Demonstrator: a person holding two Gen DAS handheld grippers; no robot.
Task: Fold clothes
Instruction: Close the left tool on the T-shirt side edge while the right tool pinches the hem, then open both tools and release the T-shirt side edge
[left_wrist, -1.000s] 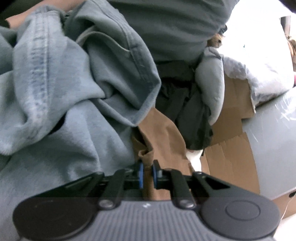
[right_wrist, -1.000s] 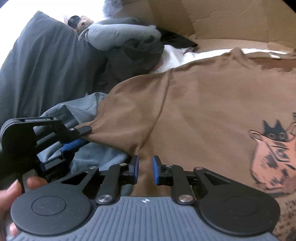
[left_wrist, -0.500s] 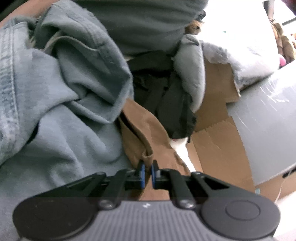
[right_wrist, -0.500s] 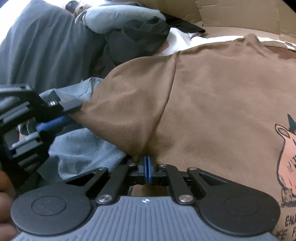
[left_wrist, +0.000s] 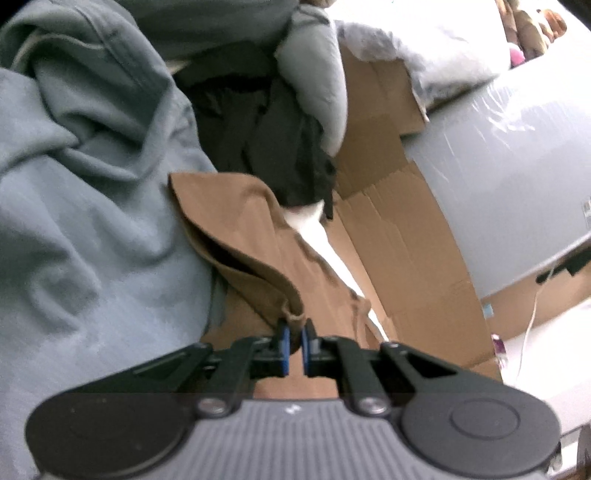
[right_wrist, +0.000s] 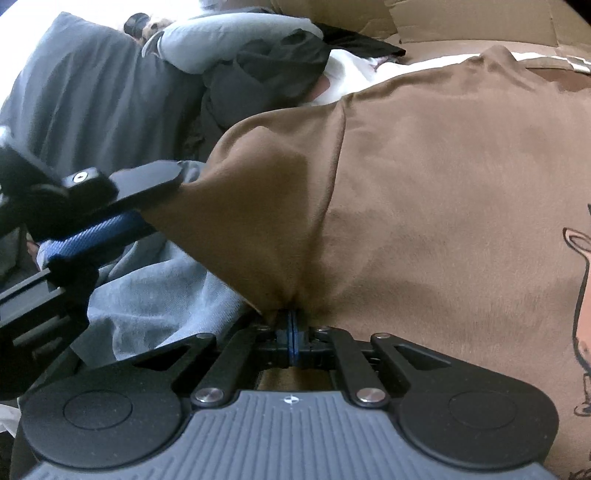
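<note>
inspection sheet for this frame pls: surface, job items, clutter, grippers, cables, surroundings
Surface: flattened cardboard under the clothes.
Job's things: brown T-shirt, print side up, spread out; sleeve lifted.
Clutter: blue-grey sweatshirt, black garment, white garment heaped beside the shirt.
Grippers: left gripper shut on the sleeve hem; right gripper shut on a pinch of shirt body.
Cables: thin white cord at the right edge of the left view.
Surroundings: dark grey pillow; grey plastic-wrapped block.

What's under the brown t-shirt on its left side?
A blue-grey sweatshirt shows beneath the brown t-shirt there, white cloth at its far edge. Anything beneath its middle is covered.
</note>
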